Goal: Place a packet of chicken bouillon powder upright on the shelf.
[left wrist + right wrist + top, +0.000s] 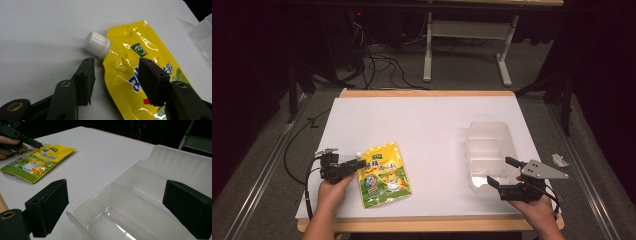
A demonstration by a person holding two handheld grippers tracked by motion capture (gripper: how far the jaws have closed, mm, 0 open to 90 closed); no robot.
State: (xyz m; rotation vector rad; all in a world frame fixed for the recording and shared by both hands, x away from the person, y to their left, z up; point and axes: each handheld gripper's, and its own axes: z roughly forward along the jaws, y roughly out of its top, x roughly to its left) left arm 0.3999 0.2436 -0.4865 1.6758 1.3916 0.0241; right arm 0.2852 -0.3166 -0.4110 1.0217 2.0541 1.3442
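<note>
Both tongs stand open. At lower left of the high view, our left gripper [357, 164] straddles the top corner of the pouch [383, 174]; in the left gripper view one jaw sits on the table just beside the white cap [96, 45] and the other hovers over the yellow film, with neither pad pressing yet. At lower right, our right gripper [502, 171] waits with its jaws wide around the near end of the bin [490, 150], gripping nothing.

We judge the work barely begun: the pouch lies flat on the table [432, 125], well apart from the bin, which looks empty. Left to do, we reckon, are the clamp, the lift and the carry across to a compartment.

The pouch is glossy, crinkled film, yellow with a green foot and printed pictures, and its cap is ribbed plastic. The bin is clear, rigid plastic, rectangular, split by low dividers. The table is matte white.
</note>
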